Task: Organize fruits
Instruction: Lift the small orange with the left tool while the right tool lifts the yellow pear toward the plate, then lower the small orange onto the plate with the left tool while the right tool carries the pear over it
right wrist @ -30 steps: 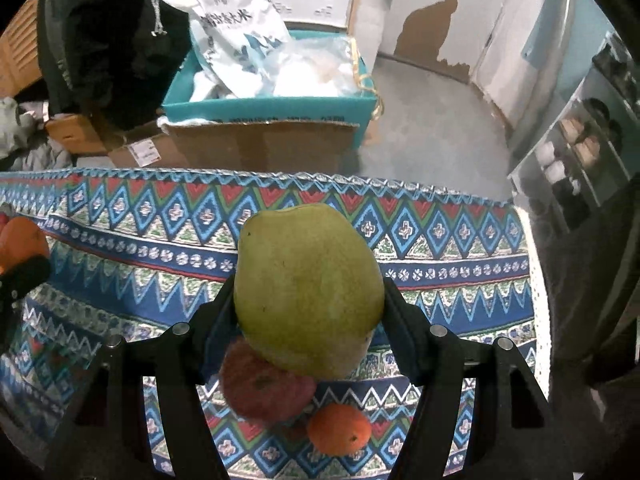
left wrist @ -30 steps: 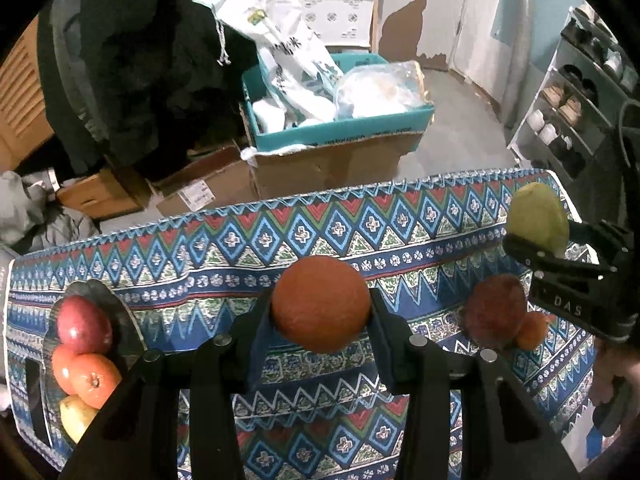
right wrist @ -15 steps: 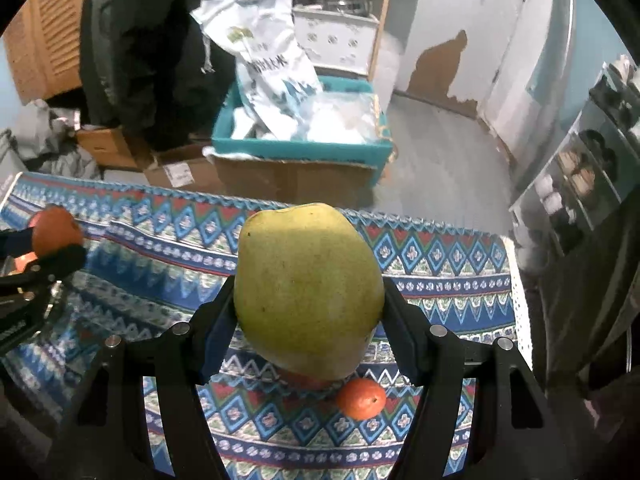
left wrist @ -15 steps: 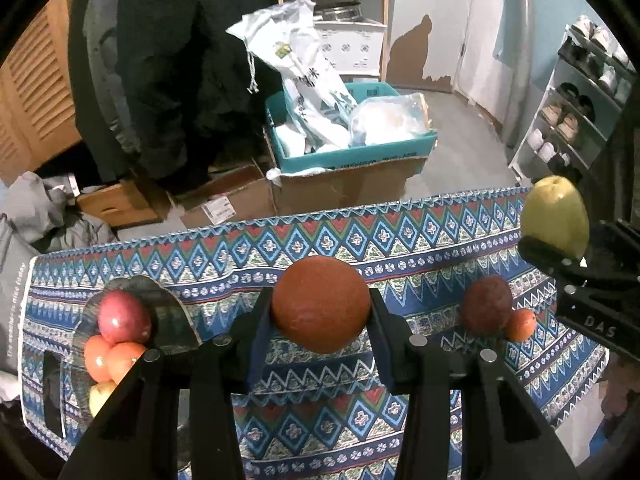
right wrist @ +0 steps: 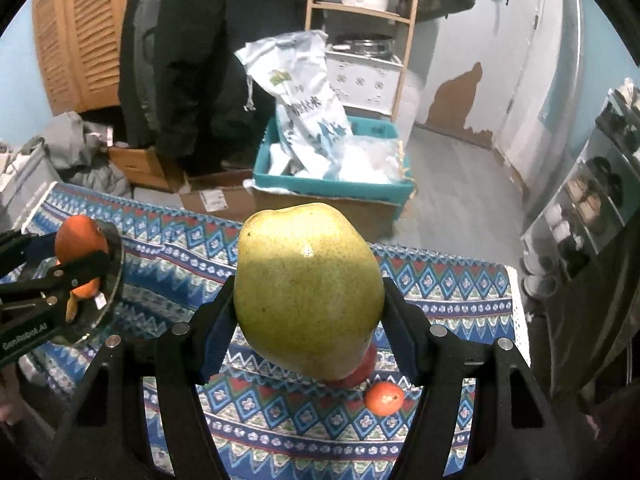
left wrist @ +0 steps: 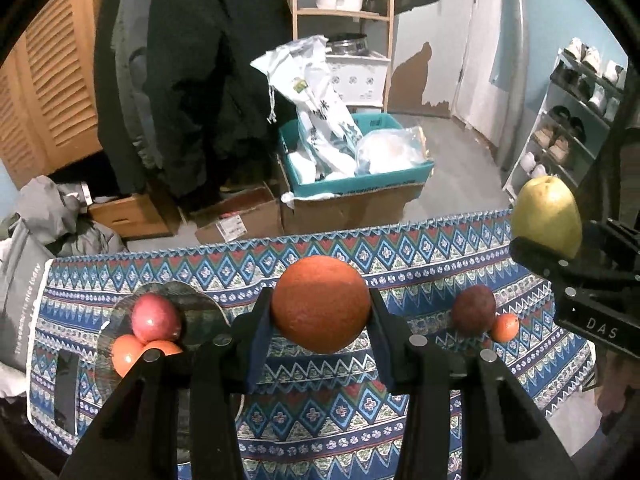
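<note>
Above the patterned tablecloth [left wrist: 400, 256], the left gripper [left wrist: 320, 320] clamps an orange [left wrist: 321, 304] and the right gripper [right wrist: 308, 300] clamps a pear [right wrist: 308, 292]. Only the left view shows the plate [left wrist: 200, 304] with its red apple [left wrist: 156, 317]; a dark red fruit [left wrist: 473, 310] touches a small orange [left wrist: 505, 327] near the cloth's right edge, open cloth between.

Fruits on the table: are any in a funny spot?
Two look left out: a dark red fruit and a small orange one sit loose on the tablecloth, far from the glass plate holding the others.
</note>
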Available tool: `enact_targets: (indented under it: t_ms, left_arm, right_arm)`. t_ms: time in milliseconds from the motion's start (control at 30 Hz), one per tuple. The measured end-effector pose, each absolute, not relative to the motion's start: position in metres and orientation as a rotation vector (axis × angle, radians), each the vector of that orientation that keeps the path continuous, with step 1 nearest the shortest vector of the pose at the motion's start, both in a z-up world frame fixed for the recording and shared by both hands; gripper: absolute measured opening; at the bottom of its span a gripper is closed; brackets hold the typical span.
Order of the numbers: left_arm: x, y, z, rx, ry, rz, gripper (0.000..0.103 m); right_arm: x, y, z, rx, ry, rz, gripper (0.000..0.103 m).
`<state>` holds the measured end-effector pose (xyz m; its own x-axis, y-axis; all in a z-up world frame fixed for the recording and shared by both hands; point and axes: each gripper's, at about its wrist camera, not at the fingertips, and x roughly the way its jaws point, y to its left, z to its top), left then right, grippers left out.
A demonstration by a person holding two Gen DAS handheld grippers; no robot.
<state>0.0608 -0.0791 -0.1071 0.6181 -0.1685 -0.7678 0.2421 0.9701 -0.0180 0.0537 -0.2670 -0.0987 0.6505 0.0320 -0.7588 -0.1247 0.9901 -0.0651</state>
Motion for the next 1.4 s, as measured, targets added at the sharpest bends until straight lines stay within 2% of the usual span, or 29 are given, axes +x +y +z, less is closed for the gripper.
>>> enact_targets:
  t_ms: [467,1400]
  left_arm:
    - [0.056,-0.033,-0.109,0.035,0.887,-0.175,0.045]
    - [0.052,0.066,-0.159,-0.044,0.991,-0.007,0.045]
  right_arm:
    - [0.058,-0.236,-0.088,-0.104,0.831,0.160,0.068]
    - [0.099,-0.109,-0.120,-0.153,0.912,0.359,0.068]
